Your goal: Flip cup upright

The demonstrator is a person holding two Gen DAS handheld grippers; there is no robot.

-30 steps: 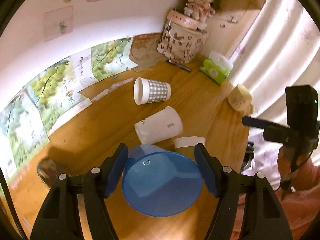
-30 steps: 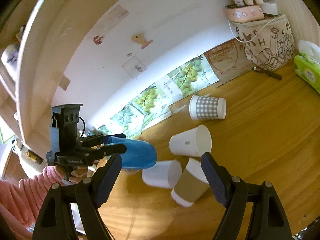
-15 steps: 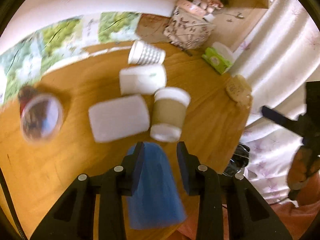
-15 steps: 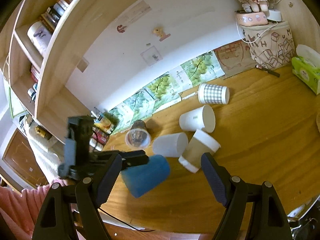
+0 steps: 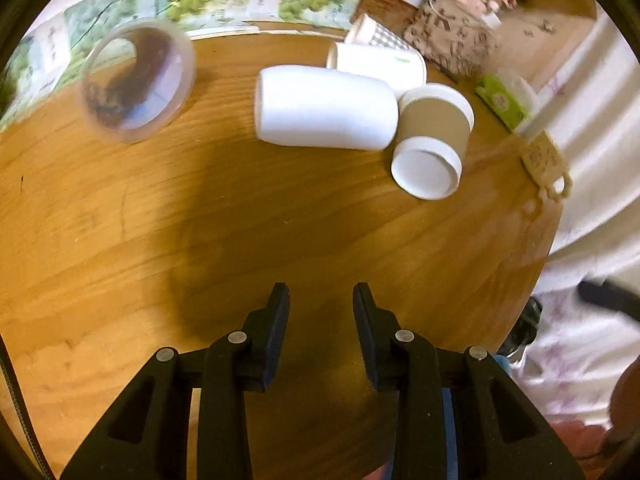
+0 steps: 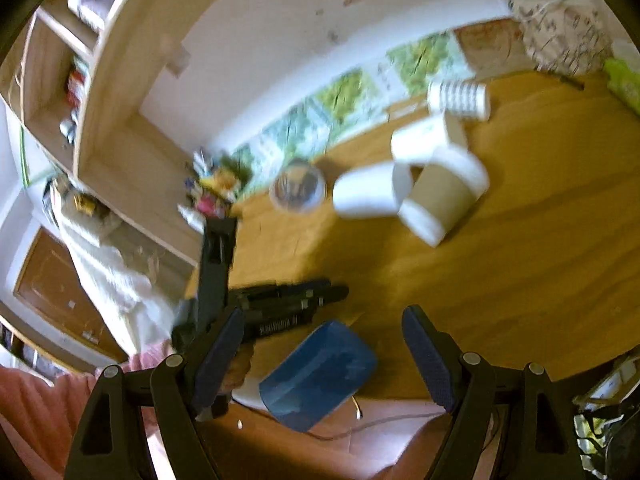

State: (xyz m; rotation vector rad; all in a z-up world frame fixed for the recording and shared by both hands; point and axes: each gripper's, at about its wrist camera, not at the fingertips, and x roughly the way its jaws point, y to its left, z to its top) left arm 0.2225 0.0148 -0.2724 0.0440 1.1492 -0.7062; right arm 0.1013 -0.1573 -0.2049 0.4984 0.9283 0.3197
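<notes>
The left tongs now stand narrowed and empty, the translucent blue plastic cup gone from them and tumbling past the wooden desk edge, so it needs retrieving; the right tongs gape, holding nothing.

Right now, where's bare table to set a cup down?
Free: the broad wood of the table between the left tongs and the white cup. Crowded: far right, where the sleeved cup and other cups cluster; clear cup far left.
</notes>
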